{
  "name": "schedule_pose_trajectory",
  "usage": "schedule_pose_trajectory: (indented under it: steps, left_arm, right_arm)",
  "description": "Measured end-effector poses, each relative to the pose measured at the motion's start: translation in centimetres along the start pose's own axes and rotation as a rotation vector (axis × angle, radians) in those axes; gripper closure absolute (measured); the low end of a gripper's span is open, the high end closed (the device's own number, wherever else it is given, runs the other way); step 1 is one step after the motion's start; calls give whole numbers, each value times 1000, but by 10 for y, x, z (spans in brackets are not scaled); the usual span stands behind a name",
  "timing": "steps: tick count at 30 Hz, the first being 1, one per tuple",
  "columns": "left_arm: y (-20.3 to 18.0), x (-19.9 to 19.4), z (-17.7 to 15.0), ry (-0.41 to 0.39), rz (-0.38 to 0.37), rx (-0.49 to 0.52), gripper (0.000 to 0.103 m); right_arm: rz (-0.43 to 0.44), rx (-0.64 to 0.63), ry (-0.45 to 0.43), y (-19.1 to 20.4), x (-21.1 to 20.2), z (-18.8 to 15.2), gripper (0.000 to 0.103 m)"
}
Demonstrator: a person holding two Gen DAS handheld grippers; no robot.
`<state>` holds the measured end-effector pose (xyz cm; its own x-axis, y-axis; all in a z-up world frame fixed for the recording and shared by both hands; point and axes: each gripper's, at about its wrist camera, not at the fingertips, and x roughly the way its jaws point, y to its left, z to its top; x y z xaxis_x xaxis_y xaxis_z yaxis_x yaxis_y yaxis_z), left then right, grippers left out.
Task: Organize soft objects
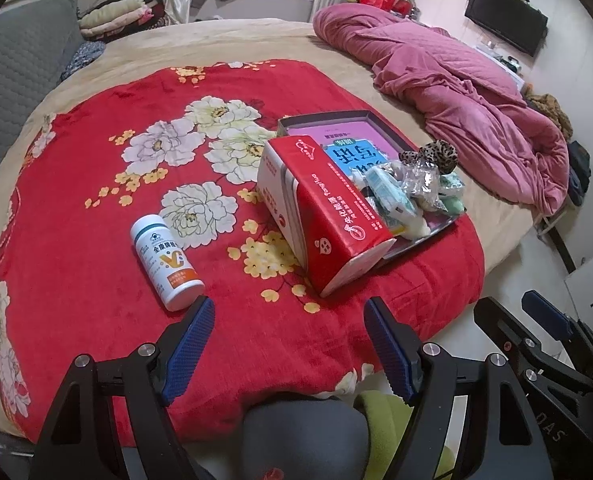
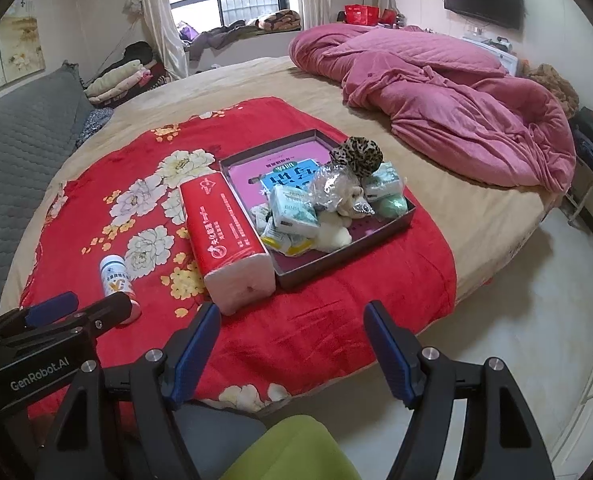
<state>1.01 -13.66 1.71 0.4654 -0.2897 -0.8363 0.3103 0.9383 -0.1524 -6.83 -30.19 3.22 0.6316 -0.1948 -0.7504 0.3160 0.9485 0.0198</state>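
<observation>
1. Both tongs, the left tongs [image 1: 288,356] and the right tongs [image 2: 292,356], stand wide with nothing between them, hovering over the near edge of the bed [image 2: 232,80].
2. The red tissue pack [image 2: 228,240] lies just beside the tray [image 2: 336,260], probably next to go in.
3. The tray already keeps small soft packets [image 2: 296,212], so it seems the collecting place.
4. The white bottle [image 1: 166,264] lies apart, being hard.

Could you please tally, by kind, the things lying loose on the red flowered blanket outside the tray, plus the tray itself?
Bottles: 1, the white pill bottle
Tissue packs: 1, the red tissue pack
Trays: 1, the dark tray, filled with small soft items
Total: 3
</observation>
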Motion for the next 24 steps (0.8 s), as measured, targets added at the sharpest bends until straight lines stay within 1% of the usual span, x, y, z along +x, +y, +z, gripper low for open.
schedule_pose_trajectory:
  steps: [11, 18, 24]
  left_arm:
    - [-2, 2, -1, 9, 0, 7, 25]
    - [1, 5, -2, 21, 12, -3, 25]
    - [5, 6, -2, 21, 7, -7, 25]
  right_arm:
    - [-4, 5, 9, -1, 3, -1, 30]
    - [-7, 9, 10, 0, 4, -1, 30]
    - [-11, 5, 11, 1, 5, -2, 30]
